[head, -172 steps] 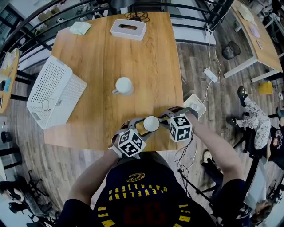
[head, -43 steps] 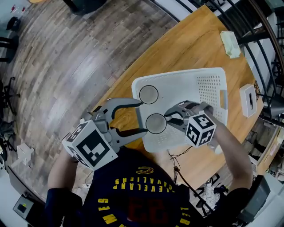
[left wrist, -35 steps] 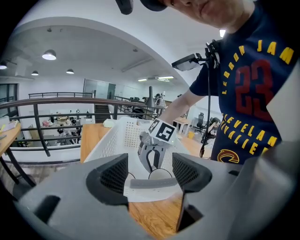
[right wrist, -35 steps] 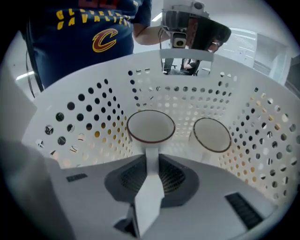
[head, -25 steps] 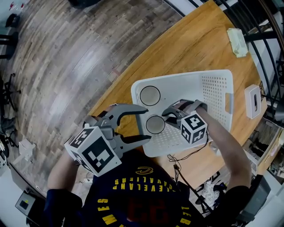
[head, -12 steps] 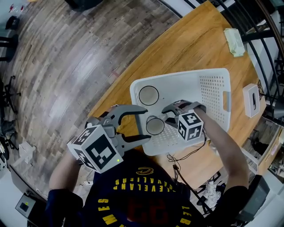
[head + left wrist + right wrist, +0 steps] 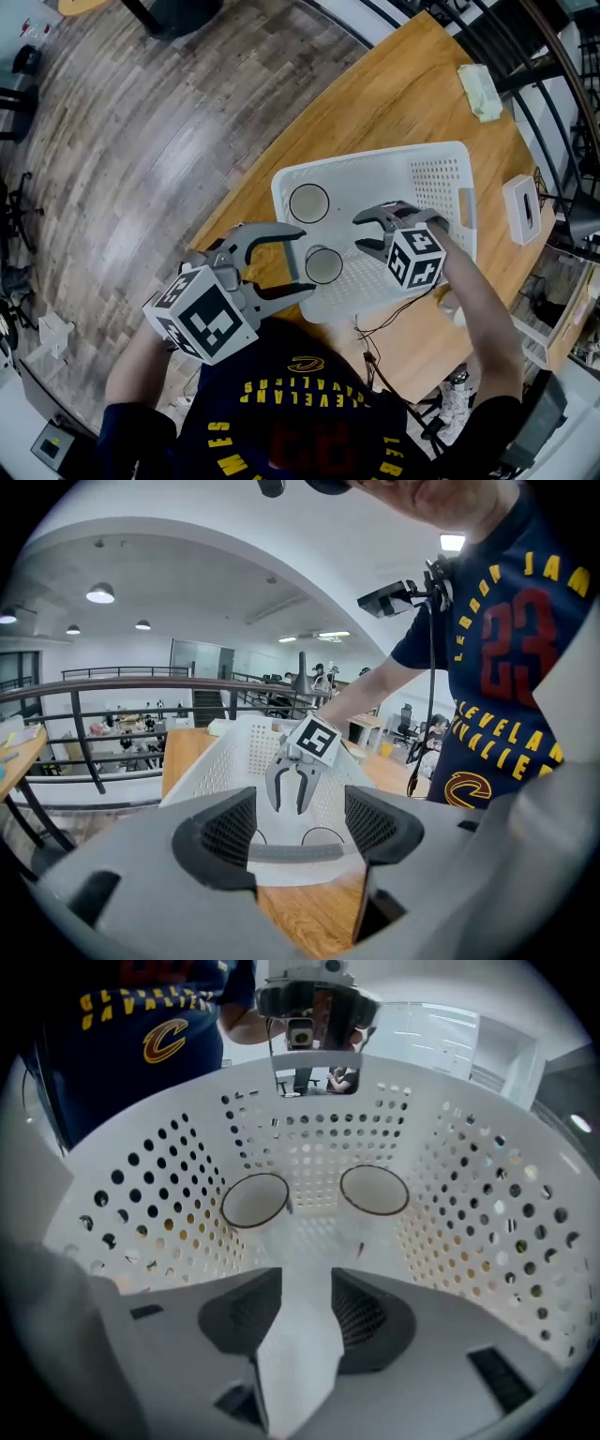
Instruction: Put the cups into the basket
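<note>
Lifting the right gripper (image 7: 375, 231) straight up and clear is, by my judgement, the step in hand. Its jaws have just been opening and stand wide apart with nothing between the pads, only the white floor of the basket (image 7: 375, 155) beneath them. To do it well, keep the jaws spread and rise before moving sideways. Stay off the near cup (image 7: 323, 265), which stands at about 8 o'clock from that gripper, so no pad catches its rim and tips it. The far cup (image 7: 308, 202) stands at roughly 12 o'clock from the near one, apart from it. Both are inside the basket on the wooden table (image 7: 394, 84), so the task looks all but finished. The left gripper (image 7: 307, 262) is also wide open and holds nothing. The head view makes its jaws seem to bracket the near cup from 9 o'clock. The left gripper view corrects that: the jaws sit outside the basket's near wall with bare table under them, and the right gripper hangs jaws-down over the basket at 12 o'clock. Only the right gripper view looks along the basket floor, showing both cups apparently upright, mouths up, side by side without touching, near the perforated end wall.
</note>
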`<state>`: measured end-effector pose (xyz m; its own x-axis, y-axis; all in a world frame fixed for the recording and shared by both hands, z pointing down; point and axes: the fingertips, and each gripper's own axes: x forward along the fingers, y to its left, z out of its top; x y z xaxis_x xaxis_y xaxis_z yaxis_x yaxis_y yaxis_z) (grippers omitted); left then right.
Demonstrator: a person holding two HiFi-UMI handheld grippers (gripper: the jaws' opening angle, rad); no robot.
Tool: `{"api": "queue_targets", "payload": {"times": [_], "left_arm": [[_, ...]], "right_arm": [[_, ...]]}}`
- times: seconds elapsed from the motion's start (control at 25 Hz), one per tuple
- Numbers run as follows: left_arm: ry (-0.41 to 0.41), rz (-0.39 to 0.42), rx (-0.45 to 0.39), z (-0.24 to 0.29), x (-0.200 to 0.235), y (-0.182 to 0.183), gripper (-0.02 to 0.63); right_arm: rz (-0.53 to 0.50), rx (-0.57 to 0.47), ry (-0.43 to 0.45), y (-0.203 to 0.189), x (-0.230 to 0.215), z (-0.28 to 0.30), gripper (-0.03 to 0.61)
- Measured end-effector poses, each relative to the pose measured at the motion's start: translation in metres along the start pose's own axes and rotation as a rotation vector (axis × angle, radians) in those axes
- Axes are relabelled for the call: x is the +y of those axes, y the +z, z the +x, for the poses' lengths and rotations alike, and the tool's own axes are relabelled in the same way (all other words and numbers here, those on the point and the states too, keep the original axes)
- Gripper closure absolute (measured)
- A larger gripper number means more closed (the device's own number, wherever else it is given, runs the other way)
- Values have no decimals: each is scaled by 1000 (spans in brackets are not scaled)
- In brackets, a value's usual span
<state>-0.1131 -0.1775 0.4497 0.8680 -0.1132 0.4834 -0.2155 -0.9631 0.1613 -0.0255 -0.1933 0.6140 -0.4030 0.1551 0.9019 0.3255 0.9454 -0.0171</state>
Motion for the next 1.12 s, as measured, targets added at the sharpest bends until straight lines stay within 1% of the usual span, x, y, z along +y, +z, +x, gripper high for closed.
{"api": "queue_targets", "payload": {"times": [0.08,0.24,0.32,0.44,0.52,0.6,0.68,0.72,0.8,0.88,0.92,1.0,1.08,1.12], "left_arm": [[26,14,-18,-5,0,6,310],[67,21,-41,-11,-2,16,310],[65,27,-46,-11,-9,22,310],[53,53,-50,-11,-22,30,310],[66,77,-59,-12,-23,34,310],[100,75,-83,-12,-21,40,311],[132,52,-125,-13,-18,51,322],[144,38,-150,-14,-18,57,334],[162,24,-199,-16,-20,67,397],[168,22,-243,-18,-28,79,510],[164,9,-260,-18,-33,86,558],[138,-33,-276,-15,-43,95,601],[93,-75,-266,-8,-51,97,603],[67,-88,-258,-3,-56,97,603]], "right_arm": [[39,-41,-79,9,-15,-17,411],[169,-198,-281,38,-47,-70,411],[236,-285,-349,52,-51,-98,411],[324,-407,-426,66,-43,-130,411],[353,-407,-509,65,-39,-147,413],[387,-406,-614,62,-35,-166,420],[446,-464,-725,61,-30,-189,446],[479,-506,-782,60,-26,-200,464],[555,-586,-896,58,-16,-221,528],[656,-639,-990,48,1,-234,558],[708,-663,-1023,43,11,-238,565],[814,-720,-1063,34,32,-245,565],[947,-776,-1083,23,51,-246,566],[1032,-799,-1082,16,60,-243,566]]}}
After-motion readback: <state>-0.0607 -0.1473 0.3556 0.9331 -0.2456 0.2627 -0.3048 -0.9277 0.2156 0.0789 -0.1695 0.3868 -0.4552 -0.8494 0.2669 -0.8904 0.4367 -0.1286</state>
